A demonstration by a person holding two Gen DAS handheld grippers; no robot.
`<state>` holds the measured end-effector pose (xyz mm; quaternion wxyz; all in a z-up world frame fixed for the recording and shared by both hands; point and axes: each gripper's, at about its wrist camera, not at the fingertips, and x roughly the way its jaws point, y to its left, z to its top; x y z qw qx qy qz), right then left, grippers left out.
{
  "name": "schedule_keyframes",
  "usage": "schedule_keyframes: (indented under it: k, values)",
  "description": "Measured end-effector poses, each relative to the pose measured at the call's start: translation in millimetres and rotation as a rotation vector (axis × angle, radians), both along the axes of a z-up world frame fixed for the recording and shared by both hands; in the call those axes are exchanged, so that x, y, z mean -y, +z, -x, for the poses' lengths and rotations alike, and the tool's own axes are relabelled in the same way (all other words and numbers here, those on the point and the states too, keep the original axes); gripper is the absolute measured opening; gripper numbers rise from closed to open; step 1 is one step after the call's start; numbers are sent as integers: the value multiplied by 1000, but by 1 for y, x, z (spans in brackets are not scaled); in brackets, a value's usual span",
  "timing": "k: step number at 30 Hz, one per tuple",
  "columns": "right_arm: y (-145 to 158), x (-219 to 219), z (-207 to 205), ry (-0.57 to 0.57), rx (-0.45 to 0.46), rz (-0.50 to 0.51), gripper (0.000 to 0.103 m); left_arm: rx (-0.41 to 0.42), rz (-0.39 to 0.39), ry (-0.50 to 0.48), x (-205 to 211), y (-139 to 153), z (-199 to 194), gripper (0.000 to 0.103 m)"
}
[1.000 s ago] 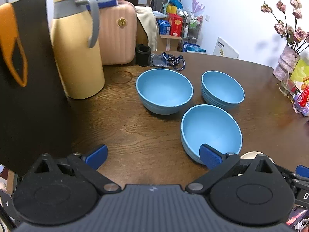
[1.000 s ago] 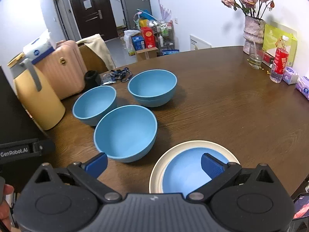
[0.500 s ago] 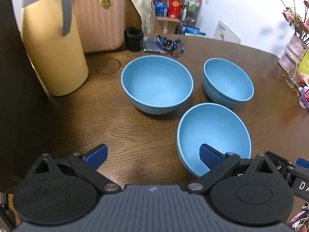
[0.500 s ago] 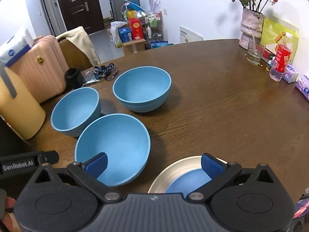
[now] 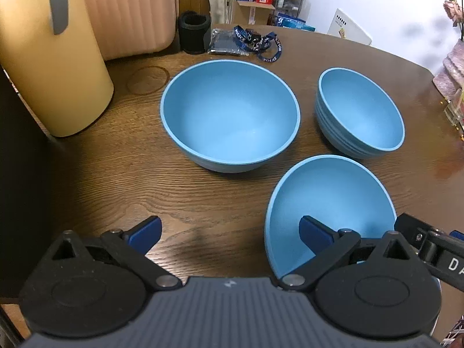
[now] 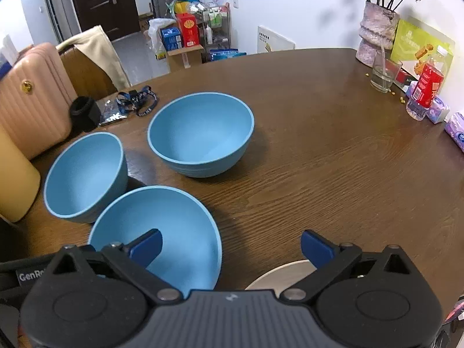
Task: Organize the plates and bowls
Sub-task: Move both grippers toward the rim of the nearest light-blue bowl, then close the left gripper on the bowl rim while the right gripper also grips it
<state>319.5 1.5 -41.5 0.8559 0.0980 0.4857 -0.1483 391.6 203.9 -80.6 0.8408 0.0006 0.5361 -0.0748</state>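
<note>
Between both wide-open, empty tools, left tool [image 5: 229, 233] and right tool [image 6: 230, 243], sits the nearest blue bowl [image 5: 330, 203]

Three smooth blue bowls [image 6: 200, 133] crowd the left of the dark wooden table [image 6: 333, 159], hemmed by a tall cream thermos jug [image 5: 49, 66]; bare wood lies wide rightwards, up to the clear drinking glass [image 6: 384, 76].

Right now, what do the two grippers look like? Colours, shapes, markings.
Both match: left gripper and right gripper have blue finger pads on black linkage arms, round black pivot housings, silver pins, and a ribbed dark grey body with a small white logo. White lettering marks each one's side.
</note>
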Motion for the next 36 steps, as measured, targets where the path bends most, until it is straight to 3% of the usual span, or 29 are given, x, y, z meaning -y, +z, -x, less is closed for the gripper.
schedule_keyframes:
  k: [9, 16, 21, 26, 33, 36]
  values:
    - [-21, 0, -19, 39, -46, -22, 86, -20, -25, 27, 8, -13, -14, 97]
    - [-36, 2, -29, 68, -87, -30, 67, -67, -27, 37, 16, -27, -20, 73]
    - [-45, 8, -32, 66, -106, -69, 47, -85, -26, 26, 21, -32, -22, 52]
    - [-51, 9, -34, 78, -119, -90, 37, -102, -2, 20, 24, -35, -24, 41]
    - [-58, 4, -37, 88, -128, -129, 13, -117, 42, 12, 25, -37, -25, 19]
    - [-60, 1, -37, 99, -139, -129, 7, -129, 34, 18, 27, -40, -25, 17]
